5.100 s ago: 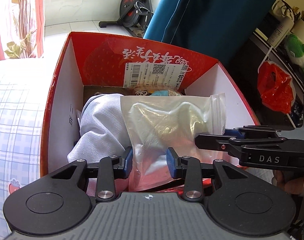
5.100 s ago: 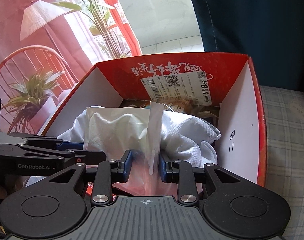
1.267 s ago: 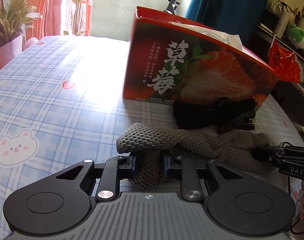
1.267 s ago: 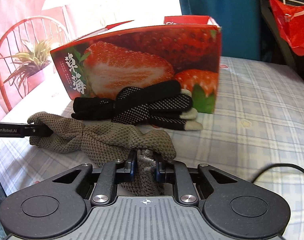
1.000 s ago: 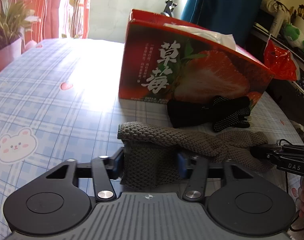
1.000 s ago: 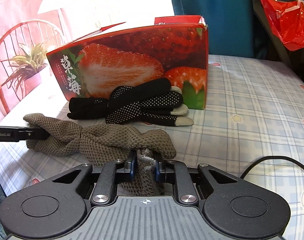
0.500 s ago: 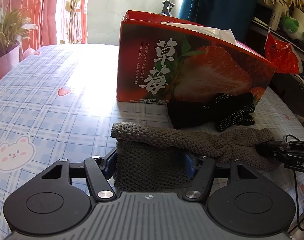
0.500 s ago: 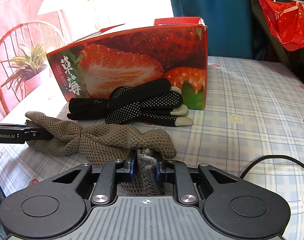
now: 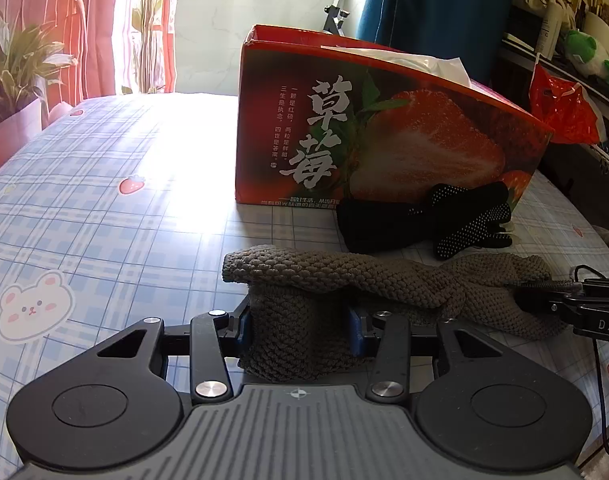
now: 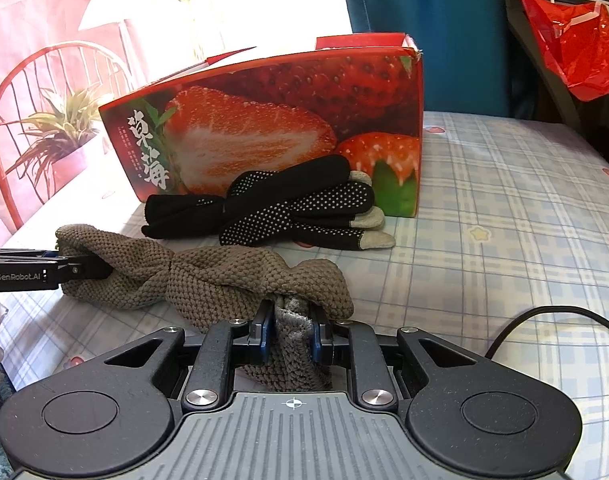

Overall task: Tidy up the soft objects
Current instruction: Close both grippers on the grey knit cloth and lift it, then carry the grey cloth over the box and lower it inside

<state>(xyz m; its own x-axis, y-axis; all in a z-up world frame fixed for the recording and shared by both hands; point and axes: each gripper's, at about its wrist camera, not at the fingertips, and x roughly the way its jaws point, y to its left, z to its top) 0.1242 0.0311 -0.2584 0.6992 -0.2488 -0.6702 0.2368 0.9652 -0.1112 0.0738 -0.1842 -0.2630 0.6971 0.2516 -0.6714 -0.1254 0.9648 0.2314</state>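
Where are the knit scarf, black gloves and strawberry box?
knit scarf (image 9: 344,276), left wrist view, middle of the twisted length
black gloves (image 10: 288,204), right wrist view, dotted palm
strawberry box (image 9: 384,136), left wrist view, printed front wall

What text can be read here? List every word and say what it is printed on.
"草莓": large white characters on the strawberry box.
"GenRobot.AI": side of the left gripper.
"DAS": side of the right gripper; the rest runs out of frame.
Small white columns and bottom line on the box: too small to read.
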